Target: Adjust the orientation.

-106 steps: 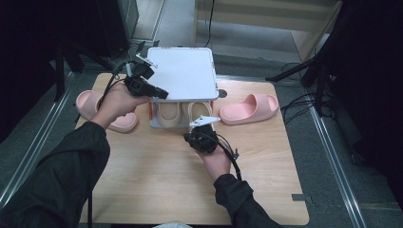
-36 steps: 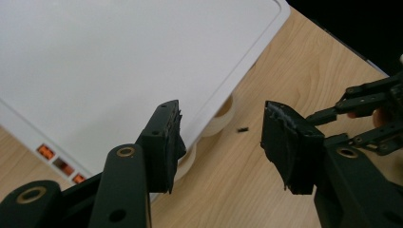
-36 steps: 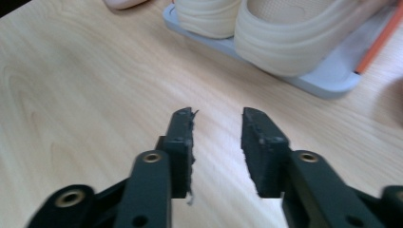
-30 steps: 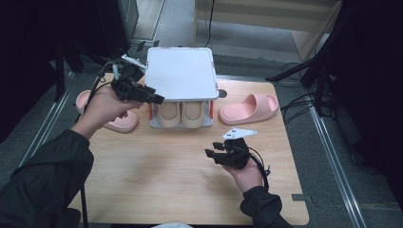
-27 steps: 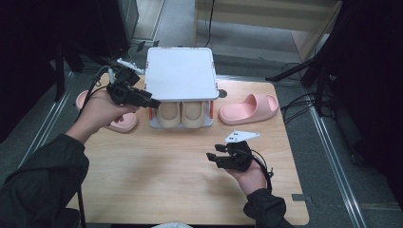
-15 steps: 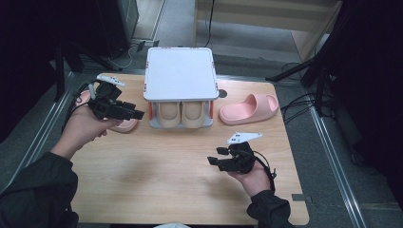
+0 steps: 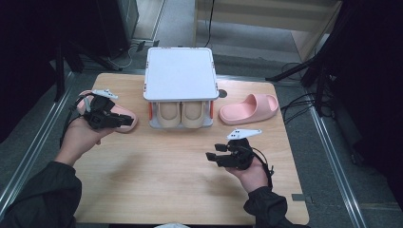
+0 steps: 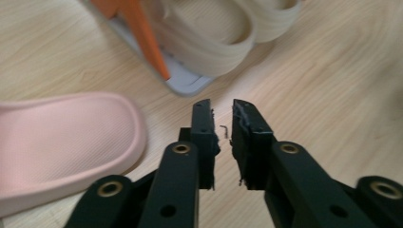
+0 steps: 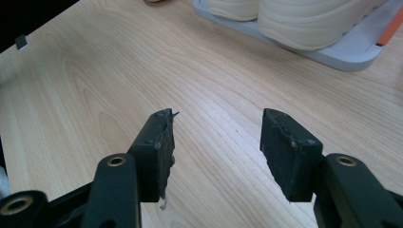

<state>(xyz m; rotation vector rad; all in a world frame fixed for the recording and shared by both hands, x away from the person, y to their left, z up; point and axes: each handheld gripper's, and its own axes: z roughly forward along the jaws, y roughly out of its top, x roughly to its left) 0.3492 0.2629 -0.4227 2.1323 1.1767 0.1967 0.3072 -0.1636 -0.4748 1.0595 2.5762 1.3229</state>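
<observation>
Left tool (image 7: 124, 120) now lower, over pink slipper (image 7: 126, 117), jaws just narrowed.

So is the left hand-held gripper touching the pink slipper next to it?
Apart. The left gripper view shows the left hand-held gripper, jaws nearly closed and empty, with bare table between it and the pink slipper.

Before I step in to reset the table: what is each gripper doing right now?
Left gripper: jaws just closing, narrow gap left, nothing between them, beside the pink slipper.
Right gripper: open, empty, over the bare table.
</observation>
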